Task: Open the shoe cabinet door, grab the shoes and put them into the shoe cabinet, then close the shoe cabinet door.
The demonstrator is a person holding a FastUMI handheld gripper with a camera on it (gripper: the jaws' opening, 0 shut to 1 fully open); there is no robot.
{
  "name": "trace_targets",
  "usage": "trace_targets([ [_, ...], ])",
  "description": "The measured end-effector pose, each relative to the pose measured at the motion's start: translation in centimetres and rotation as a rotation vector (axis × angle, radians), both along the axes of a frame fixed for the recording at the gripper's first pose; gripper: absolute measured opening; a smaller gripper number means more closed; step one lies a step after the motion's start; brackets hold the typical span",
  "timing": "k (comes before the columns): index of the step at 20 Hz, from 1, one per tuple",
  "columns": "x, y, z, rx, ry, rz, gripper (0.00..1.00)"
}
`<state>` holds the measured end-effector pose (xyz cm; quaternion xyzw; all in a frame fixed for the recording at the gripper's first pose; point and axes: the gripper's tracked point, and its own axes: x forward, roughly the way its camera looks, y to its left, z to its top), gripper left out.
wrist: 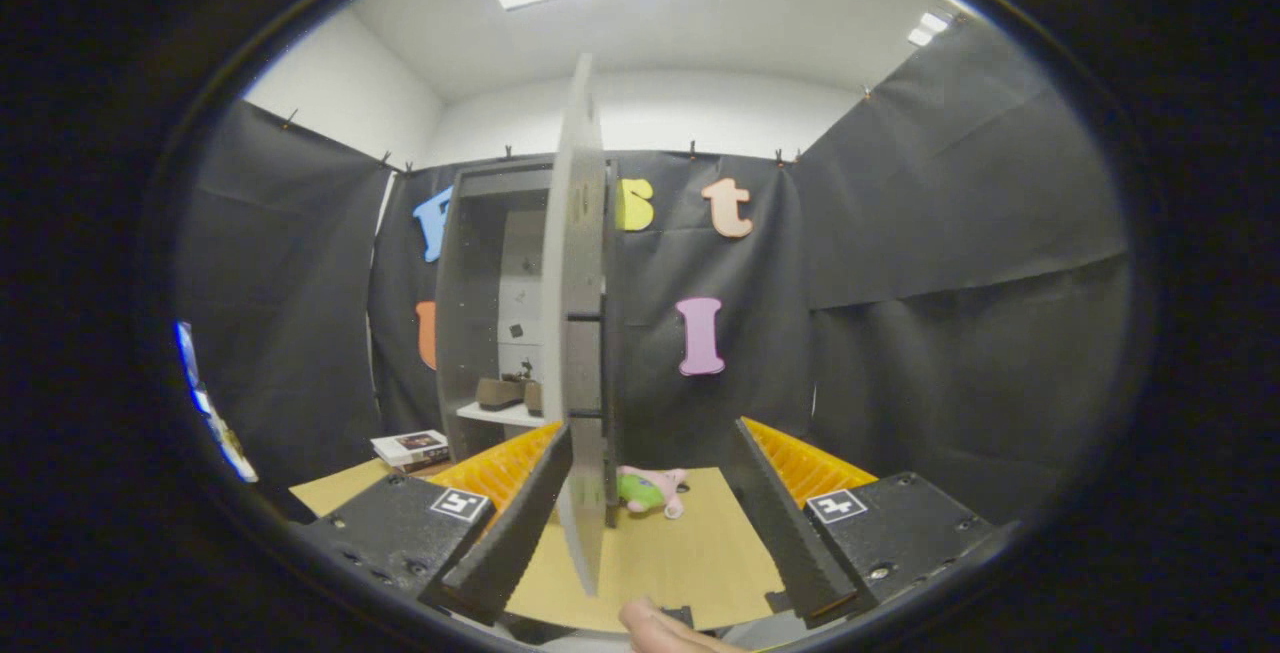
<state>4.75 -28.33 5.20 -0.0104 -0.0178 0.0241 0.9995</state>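
In the gripper view, our tongs (640, 523) stood spread wide, and the shoe cabinet door (580, 333) stood edge-on between the fingers, close by the left one; we could not tell whether it touched. Beyond, the shoe cabinet (470, 313) stood open at the counter's (680, 553) far edge, with the shoes (505, 392) on its shelf. A plush toy (650, 490) lay just right of the door, and books (412, 449) left of the cabinet.

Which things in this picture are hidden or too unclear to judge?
- Shoes on the cabinet shelf: partly hidden behind the open door; count unclear.
- Plush toy: one end covered by the door.
- Open tongs: door edge between them, near one finger; contact unclear.
- Books: too small for detail.
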Motion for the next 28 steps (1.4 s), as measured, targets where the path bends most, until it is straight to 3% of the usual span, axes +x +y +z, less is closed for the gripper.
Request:
trace_targets([
  [3, 6.1, -5.1, -3.3, -0.009, 0.054, -0.093, 1.0],
  [12, 15.1, -0.6, -2.7, 0.062, 0.06, -0.004, 0.98],
  [28, 12.6, 10.4, -0.8, -0.034, 0.01, -0.006, 0.95],
])
